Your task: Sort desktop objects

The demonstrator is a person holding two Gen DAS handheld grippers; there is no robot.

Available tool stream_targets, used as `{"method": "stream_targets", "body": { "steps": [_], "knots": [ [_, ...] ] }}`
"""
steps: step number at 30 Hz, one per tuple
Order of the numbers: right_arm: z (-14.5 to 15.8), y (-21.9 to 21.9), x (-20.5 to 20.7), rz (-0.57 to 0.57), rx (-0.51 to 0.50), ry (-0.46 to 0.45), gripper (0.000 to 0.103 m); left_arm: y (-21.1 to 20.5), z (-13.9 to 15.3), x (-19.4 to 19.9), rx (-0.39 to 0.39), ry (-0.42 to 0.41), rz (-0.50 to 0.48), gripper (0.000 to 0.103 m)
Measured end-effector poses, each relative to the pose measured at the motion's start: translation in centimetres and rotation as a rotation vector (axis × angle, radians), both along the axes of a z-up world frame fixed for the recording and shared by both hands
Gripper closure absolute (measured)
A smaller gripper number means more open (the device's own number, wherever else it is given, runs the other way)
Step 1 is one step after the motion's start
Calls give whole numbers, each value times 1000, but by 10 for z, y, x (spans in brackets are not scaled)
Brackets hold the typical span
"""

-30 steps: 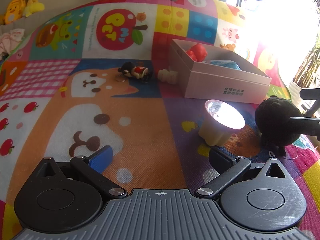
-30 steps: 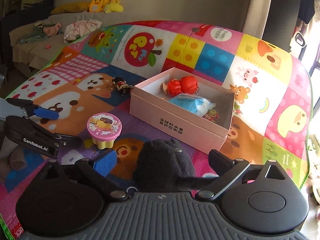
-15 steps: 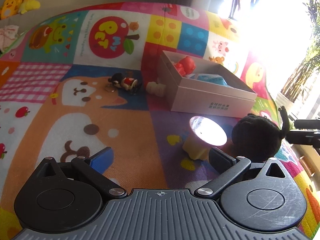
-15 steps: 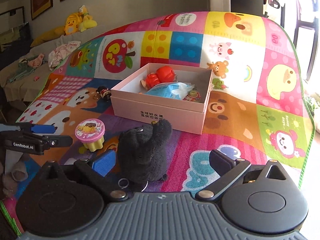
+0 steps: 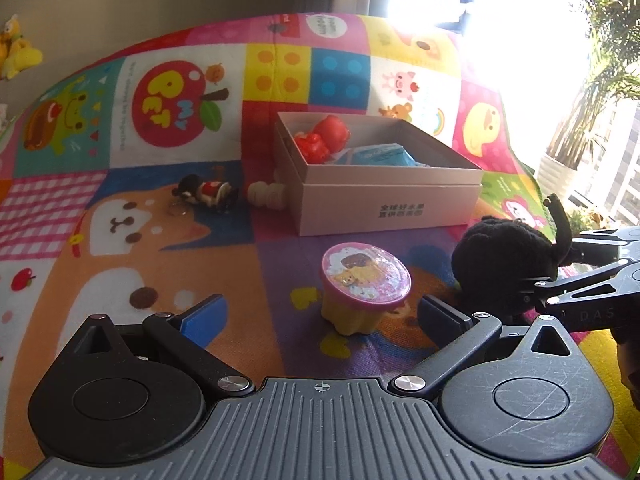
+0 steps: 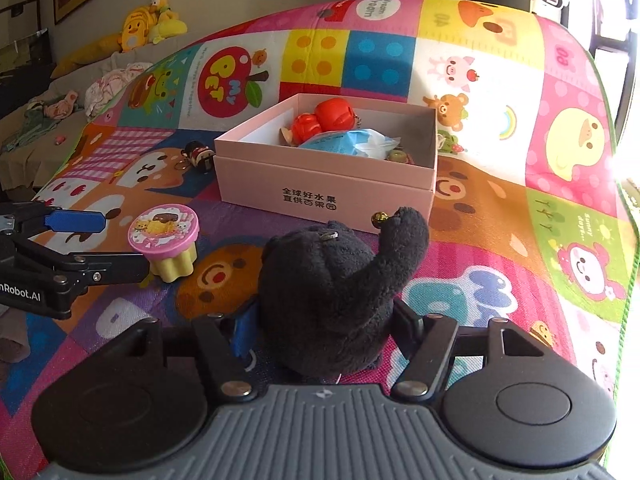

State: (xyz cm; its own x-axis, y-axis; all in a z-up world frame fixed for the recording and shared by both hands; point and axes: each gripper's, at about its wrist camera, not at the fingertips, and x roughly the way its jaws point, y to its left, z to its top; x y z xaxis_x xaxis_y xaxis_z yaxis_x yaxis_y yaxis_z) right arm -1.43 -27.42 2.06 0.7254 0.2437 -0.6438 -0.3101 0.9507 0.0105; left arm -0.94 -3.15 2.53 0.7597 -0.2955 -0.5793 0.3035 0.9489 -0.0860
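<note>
A black plush toy (image 6: 336, 288) sits on the colourful mat between the fingers of my right gripper (image 6: 324, 328), which is shut on it; it also shows in the left wrist view (image 5: 504, 264). A pink box (image 6: 320, 184) lies behind it, holding a red toy (image 6: 324, 120) and a blue packet (image 6: 352, 142). My left gripper (image 5: 320, 314) is open and empty, its fingers either side of a yellow cup with a pink lid (image 5: 364, 284), also seen in the right wrist view (image 6: 166, 236).
A small black-and-red figurine (image 5: 204, 192) and a cream toy (image 5: 266, 192) lie left of the box (image 5: 384, 196). A sofa with yellow plush toys (image 6: 148, 20) and clothes stands beyond the mat. A bright window and a potted plant (image 5: 580, 136) are at right.
My right gripper has closed its fingers on the black plush toy. My left gripper has moved so the lidded cup sits between its open fingers.
</note>
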Motion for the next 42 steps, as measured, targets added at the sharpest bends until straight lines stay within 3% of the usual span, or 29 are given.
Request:
{"method": "stream_targets", "body": {
  "steps": [3,6,14,19,21,27,31,34,38,42],
  "knots": [
    [0,-8,-7,-40,0,-7,37,-14,-5,4,39,-12,-27,1],
    [-2,-10,-12,-54,2,-17,36,-29,-8,8,90,-29,-58,21],
    [-4,-1,-13,-56,-33,-44,36,-45,-12,29,149,-26,-51,23],
    [-2,0,-14,-56,-41,-38,36,-46,-15,34,149,-12,-51,31],
    [0,1,-14,-52,-47,-35,36,-45,-15,33,146,-10,-55,42],
    [9,0,-20,-21,-28,-3,38,-43,-7,11,172,-56,-85,42],
    [43,-12,-24,-9,23,-44,39,-35,18,-2,120,-77,-123,42],
    [89,-24,-23,-13,78,-151,39,-32,54,4,101,-184,-108,42],
    [133,-31,-15,-46,95,-288,39,-40,85,39,107,-292,-72,42],
    [142,-32,1,-69,95,-306,39,-54,86,91,92,-306,-55,42]
  ]
}}
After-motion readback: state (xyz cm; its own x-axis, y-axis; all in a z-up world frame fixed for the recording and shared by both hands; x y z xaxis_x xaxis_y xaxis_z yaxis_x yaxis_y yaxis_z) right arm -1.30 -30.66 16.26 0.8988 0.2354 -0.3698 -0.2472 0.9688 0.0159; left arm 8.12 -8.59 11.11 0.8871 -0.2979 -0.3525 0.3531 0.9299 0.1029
